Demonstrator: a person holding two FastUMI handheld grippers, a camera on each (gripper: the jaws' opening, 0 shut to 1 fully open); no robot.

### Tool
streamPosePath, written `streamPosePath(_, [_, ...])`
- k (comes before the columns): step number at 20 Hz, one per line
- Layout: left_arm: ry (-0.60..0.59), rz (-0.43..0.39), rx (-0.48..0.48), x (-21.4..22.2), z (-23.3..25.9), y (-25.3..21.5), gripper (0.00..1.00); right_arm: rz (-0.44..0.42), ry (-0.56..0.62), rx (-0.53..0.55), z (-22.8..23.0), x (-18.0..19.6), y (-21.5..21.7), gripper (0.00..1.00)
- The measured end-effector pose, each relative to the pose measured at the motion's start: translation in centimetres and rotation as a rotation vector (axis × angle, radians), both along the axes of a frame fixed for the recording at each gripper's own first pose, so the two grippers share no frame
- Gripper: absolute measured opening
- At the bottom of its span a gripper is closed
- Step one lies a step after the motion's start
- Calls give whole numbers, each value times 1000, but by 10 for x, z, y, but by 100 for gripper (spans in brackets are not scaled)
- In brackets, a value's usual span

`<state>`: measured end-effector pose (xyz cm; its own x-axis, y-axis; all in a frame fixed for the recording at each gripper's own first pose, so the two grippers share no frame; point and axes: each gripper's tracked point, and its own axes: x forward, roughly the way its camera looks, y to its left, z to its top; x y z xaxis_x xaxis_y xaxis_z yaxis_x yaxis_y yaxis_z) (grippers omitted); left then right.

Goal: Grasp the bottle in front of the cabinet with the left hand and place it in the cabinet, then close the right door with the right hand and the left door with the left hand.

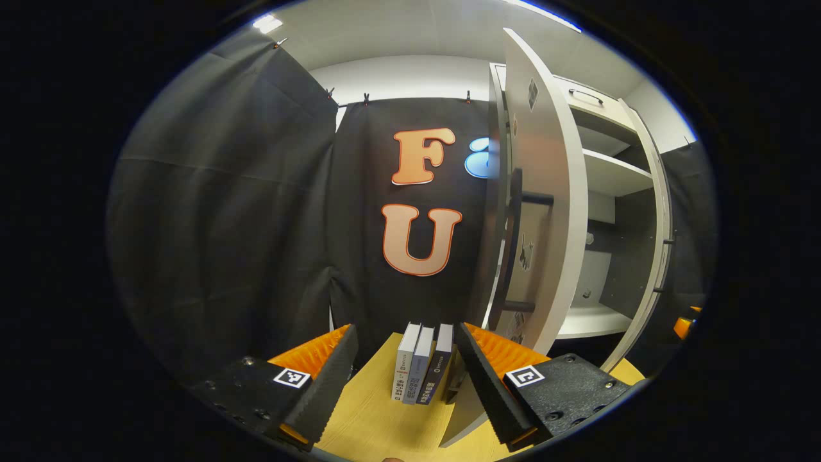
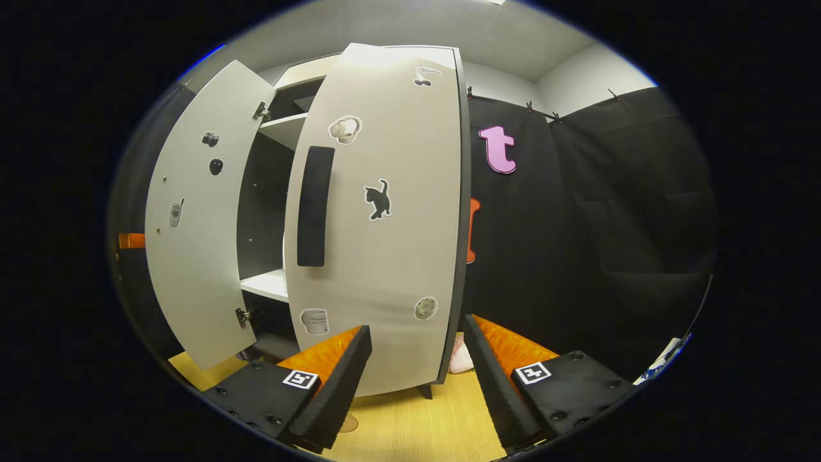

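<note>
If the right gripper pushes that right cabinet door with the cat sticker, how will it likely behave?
The right door looks like a rigid flat panel, so it probably swings without flexing. Its smooth face may let the right gripper slide; the handle offers surer purchase.

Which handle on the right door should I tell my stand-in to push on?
Find the tall pale cabinet standing on the wooden table. Its right door is the wide panel nearest the right gripper. The handle is the long dark upright bar beside the black cat sticker; everything else on that face is a small flat sticker.

Bright overhead light, fisheye-warped edges
</note>
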<state>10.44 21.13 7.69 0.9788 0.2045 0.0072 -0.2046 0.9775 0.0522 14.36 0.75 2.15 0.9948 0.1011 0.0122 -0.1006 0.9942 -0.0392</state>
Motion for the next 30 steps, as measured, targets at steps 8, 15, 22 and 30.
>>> streamPosePath(8, [35, -28, 17, 20, -29, -10, 96, -14, -4, -6, 3, -6, -11, 95])
streamPosePath(15, [30, -47, -8, 20, -34, -17, 95, -16, -18, -4, 11, -6, -14, 95])
streamPosePath(22, [47, -153, -1, 28, -43, -68, 92, -13, -43, -10, 21, -9, -19, 95])
streamPosePath(30, [63, -297, 11, 57, -60, -151, 92, -61, -64, -23, 24, -20, -47, 95])
